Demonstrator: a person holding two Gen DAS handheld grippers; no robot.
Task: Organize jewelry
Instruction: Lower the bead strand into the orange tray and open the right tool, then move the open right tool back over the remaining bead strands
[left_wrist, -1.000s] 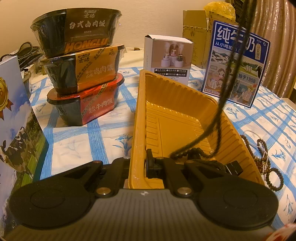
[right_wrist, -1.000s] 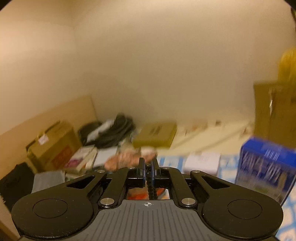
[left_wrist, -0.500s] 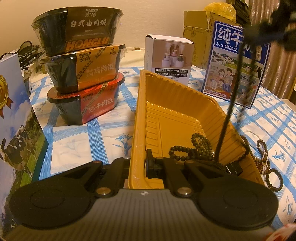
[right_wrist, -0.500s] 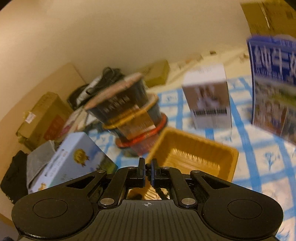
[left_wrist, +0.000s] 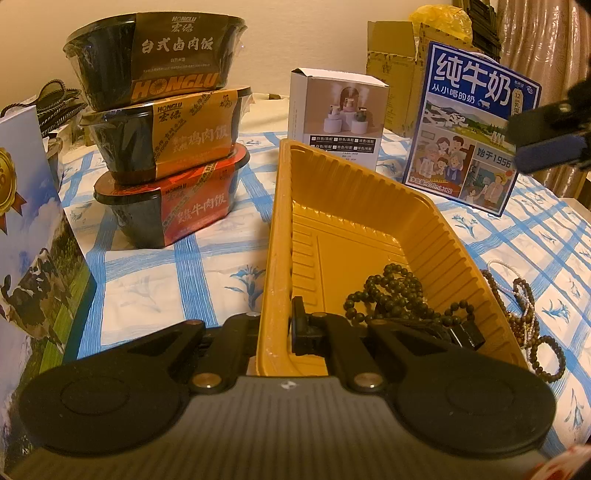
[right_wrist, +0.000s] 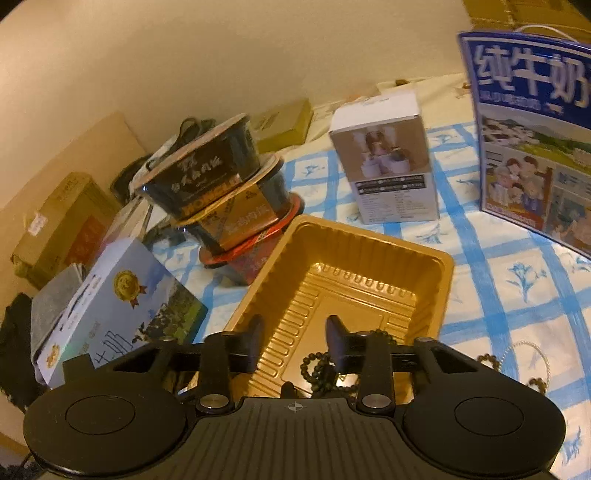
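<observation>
The dark bead necklace (left_wrist: 397, 295) lies heaped in the near right corner of the yellow tray (left_wrist: 354, 206). Your right gripper (right_wrist: 295, 341) has just been opening; nothing sits between its jaws now. Your left gripper (left_wrist: 275, 325) is clamped on the tray's near left wall. Pull away carelessly and a pad could snag a loop, dragging it out. More beaded strands (left_wrist: 524, 314) wait on the cloth just right of the tray; tangled, they may lift together.

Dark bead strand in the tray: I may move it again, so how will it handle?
Likely floppy: the dark bead strand lies heaped in loops in the yellow tray. Probably light. Round beads may slip from a loose pinch.
</observation>
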